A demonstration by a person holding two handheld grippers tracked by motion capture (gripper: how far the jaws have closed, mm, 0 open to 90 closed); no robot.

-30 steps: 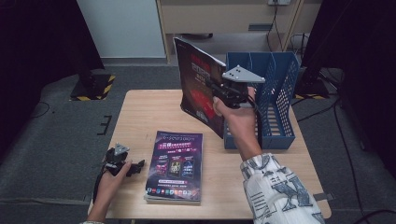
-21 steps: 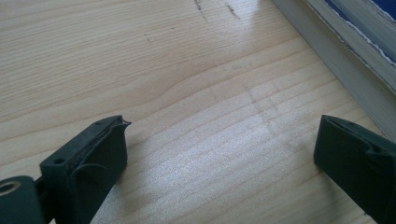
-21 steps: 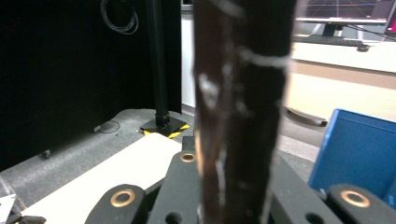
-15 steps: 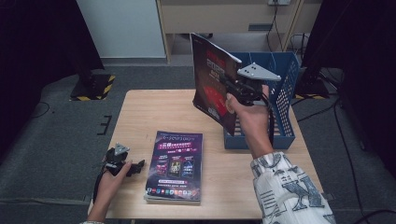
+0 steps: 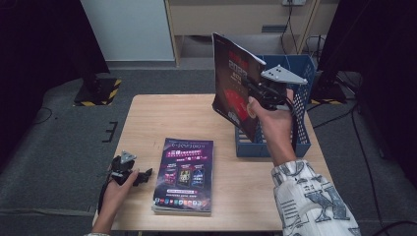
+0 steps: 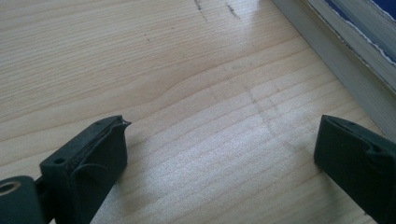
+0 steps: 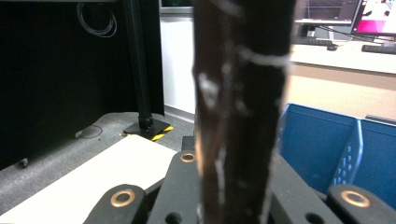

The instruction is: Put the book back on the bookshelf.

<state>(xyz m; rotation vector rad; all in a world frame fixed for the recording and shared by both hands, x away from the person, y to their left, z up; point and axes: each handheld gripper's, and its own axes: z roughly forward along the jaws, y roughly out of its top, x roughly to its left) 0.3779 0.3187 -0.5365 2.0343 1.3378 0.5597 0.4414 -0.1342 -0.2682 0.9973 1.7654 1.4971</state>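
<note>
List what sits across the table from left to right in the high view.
Left claw resting open on the table → stack of magazines lying flat → magazine held upright in the right claw → blue file rack.

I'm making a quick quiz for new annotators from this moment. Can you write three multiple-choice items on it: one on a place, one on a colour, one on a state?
1. Where does the magazine stack lie?
A. In the rack
B. Flat on the table
C. On the floor

2. What colour is the file rack?
A. Blue
B. Red
C. White

3. How does the right hand-held gripper stand?
A. Open above the table
B. Lying on the table
C. Shut on the raised magazine

Answers:
1 B, the high view shows it flat near the table's front edge.
2 A, its walls are blue in the high view and the right gripper view.
3 C, the magazine stands upright, clamped between its jaws, at the rack.
</note>
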